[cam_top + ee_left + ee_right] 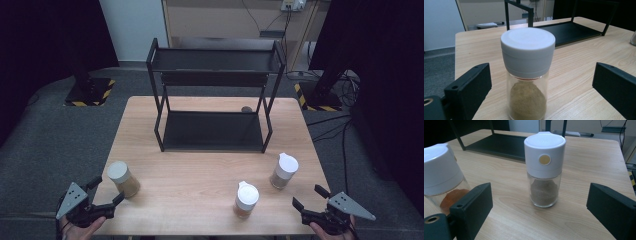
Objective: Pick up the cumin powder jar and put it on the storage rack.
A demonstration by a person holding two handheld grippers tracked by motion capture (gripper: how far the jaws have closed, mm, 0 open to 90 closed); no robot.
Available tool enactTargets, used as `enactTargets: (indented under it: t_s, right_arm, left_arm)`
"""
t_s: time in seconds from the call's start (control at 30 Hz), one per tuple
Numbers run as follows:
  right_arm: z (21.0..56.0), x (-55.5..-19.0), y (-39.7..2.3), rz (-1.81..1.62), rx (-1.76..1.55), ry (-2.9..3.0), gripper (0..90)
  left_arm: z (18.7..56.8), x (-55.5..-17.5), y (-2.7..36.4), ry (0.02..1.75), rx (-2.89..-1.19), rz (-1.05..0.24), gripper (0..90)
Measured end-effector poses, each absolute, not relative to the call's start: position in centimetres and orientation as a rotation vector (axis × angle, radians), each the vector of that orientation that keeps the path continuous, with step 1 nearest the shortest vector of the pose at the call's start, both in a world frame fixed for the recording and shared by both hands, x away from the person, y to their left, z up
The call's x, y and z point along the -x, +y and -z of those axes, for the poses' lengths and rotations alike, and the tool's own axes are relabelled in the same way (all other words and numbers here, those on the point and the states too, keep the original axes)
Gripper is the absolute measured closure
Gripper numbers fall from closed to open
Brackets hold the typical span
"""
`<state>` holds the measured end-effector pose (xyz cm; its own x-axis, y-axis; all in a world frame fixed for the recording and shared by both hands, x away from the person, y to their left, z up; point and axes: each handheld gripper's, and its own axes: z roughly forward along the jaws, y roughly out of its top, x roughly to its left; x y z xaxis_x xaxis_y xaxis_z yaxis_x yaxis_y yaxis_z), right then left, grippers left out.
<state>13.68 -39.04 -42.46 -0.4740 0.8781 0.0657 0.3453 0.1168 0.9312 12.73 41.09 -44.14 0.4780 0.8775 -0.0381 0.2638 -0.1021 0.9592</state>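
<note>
Wooden table [200, 165], black two-tier rack [215, 100] at far centre. Three spice jars along near edge.

Left gripper [106, 195] at near left corner, jaws spread wide. Flat-lidded jar of tan powder [123, 179] upright between them, lid [527, 42] grey-white, neither pad touching.

Right gripper [309, 198] at near right corner, jaws spread, nothing pinched. Jar of grey-brown powder [544, 167] upright just beyond them, white cap with yellow dot. Third jar, orange contents [246, 200], near centre, well apart from both others.
</note>
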Motion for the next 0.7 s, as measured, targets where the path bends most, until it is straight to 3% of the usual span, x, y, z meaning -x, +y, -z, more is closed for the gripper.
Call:
enactTargets:
  t_s: [0.7]
  right_arm:
    - [42.5,-13.7,-39.1,-1.347,-1.188,1.881,7.2]
  left_arm:
    - [40.7,-14.9,42.5,1.008,-1.705,-0.641,1.3]
